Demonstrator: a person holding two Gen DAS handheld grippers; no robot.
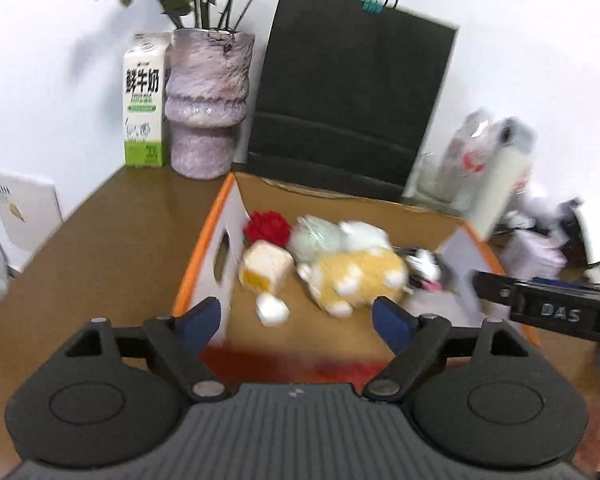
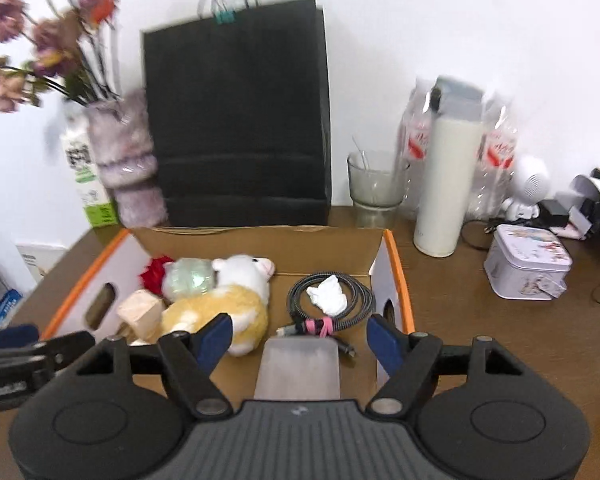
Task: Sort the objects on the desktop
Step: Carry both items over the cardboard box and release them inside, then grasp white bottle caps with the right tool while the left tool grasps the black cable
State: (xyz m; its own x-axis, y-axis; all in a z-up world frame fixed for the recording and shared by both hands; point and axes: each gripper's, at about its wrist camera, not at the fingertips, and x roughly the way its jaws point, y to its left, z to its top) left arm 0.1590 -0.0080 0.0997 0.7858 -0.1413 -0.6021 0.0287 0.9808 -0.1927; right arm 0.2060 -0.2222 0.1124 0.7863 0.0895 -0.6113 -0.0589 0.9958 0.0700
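Cardboard box [image 2: 260, 246] on brown worktop [image 2: 480, 328], holding plush toys [image 2: 236, 296], coiled cable [image 2: 328, 300], crumpled tissue [image 2: 327, 294], wooden block [image 2: 140, 314]. Left gripper [image 1: 296, 318] fingers spread, holding nothing, above box's near edge. Right gripper [image 2: 298, 338] fingers spread, empty, over box. Black bag [image 2: 240, 120] behind box.

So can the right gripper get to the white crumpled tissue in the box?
Probably yes. The right gripper is open and empty, and the tissue lies uncovered on the coiled cable straight ahead in the open-topped box, with nothing in between.
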